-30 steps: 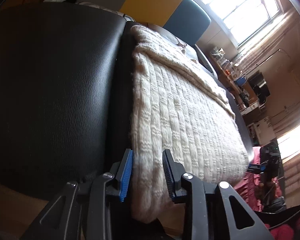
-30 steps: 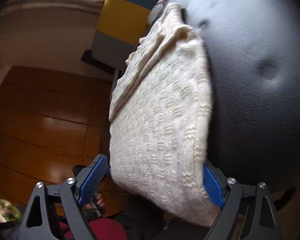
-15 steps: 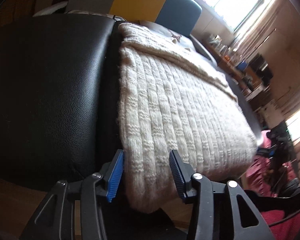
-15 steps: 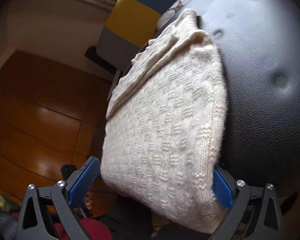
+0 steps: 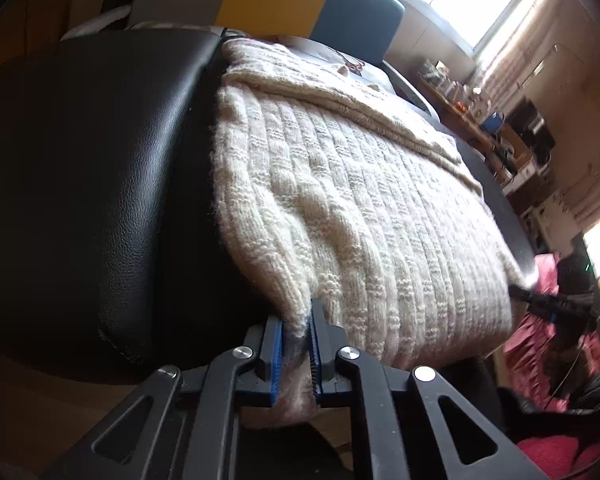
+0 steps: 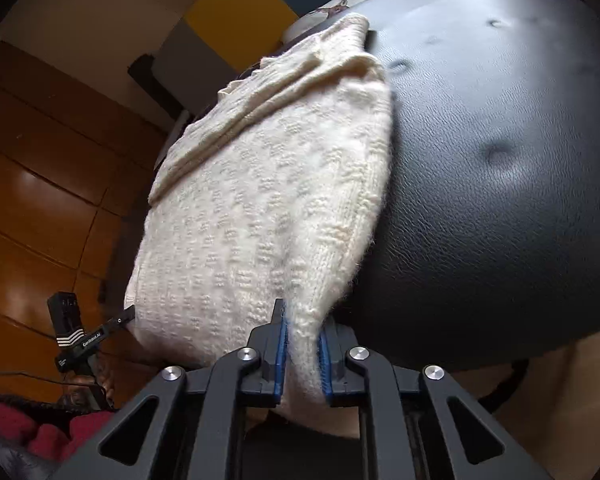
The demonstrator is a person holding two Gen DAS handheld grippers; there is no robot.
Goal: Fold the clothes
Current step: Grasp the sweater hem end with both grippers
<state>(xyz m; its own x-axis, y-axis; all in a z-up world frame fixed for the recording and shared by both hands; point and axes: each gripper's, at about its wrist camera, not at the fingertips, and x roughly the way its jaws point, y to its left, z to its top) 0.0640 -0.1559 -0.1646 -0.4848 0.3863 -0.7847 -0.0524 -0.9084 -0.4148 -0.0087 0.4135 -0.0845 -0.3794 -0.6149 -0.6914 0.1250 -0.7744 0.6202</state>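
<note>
cream knit sweater (image 5: 360, 200) on black leather seat (image 5: 80, 160), left claw (image 5: 296, 354) and right claw (image 6: 303, 354) closing on its hem

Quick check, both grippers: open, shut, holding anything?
Left gripper: jaws closing on the near edge of the cream knit sweater.
Right gripper: jaws closing on the sweater's other near corner.

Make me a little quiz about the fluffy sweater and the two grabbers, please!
1. True or false: the cream knit sweater lies on a black leather seat.
2. What do the left gripper and right gripper pinch? A) a towel B) the sweater's near edge C) nothing
3. What colour are the gripper pads?

Key: 1 true. 2 B; both sets of jaws are closing on knit. 3 blue.
</note>
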